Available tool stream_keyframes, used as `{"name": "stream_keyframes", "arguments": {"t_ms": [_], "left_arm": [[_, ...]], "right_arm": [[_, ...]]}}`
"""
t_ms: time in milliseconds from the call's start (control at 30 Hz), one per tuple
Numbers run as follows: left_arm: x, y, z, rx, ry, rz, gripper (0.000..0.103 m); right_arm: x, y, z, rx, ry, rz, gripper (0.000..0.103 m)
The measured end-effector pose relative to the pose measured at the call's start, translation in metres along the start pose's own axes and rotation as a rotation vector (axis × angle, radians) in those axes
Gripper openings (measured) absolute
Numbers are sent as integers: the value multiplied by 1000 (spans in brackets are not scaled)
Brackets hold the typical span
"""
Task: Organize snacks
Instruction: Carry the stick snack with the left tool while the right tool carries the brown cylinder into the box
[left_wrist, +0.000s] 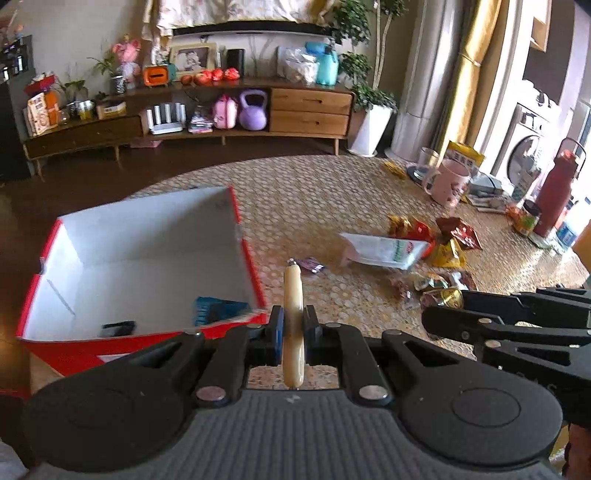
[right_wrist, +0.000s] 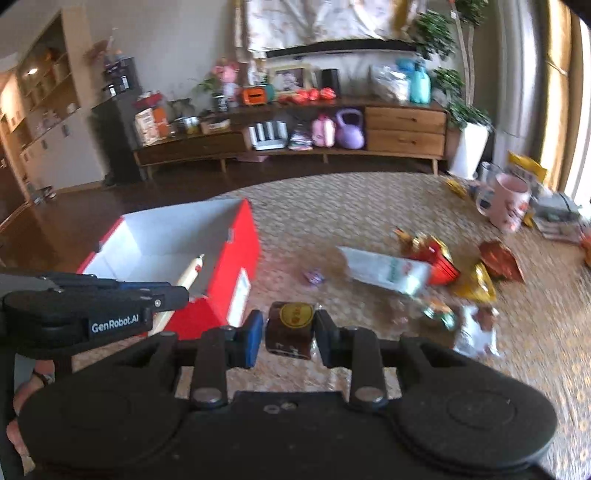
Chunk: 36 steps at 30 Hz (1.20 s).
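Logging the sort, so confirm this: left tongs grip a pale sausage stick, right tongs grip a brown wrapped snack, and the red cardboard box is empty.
Not empty: the left wrist view shows a blue packet lying inside the red cardboard box. The rest stands.

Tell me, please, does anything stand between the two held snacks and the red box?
Nothing visible does. The left gripper holds a sausage beside the open red box; the right gripper holds a brown snack, with only bare mat between it and the box.

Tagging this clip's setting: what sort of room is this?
Most likely a home living room: a low wooden media cabinet crowded with a photo frame and knick-knacks, potted plants beside it, and a washing machine off to the right.
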<state>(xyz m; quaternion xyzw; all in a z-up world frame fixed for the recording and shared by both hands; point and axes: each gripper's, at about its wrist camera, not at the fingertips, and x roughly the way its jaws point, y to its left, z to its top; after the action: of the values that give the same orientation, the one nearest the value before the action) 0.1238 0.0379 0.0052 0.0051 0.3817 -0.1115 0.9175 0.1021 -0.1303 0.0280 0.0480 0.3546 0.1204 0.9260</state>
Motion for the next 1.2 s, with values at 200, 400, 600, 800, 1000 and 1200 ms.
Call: {"name": "stream_keyframes", "arguments": {"t_ms": [200, 400, 600, 800, 1000, 1200], "left_arm": [[-15, 28, 6, -34, -14, 34, 10], [-21, 57, 9, -64, -18, 74, 10], [-14, 86, 16, -75, -9, 139, 10], [-1, 125, 27, -95, 8, 223, 10], [19, 159, 32, -105, 55, 286, 10], [50, 179, 27, -110, 127, 317, 10]], "right_arm": [[12, 31, 16, -61, -3, 46, 29], [32, 59, 28, -107, 11, 93, 29], [54, 86, 39, -161, 15, 131, 29], [82, 101, 47, -200, 35, 153, 29], [112, 112, 49, -200, 76, 158, 29], [138, 122, 47, -212, 130, 142, 29]]}}
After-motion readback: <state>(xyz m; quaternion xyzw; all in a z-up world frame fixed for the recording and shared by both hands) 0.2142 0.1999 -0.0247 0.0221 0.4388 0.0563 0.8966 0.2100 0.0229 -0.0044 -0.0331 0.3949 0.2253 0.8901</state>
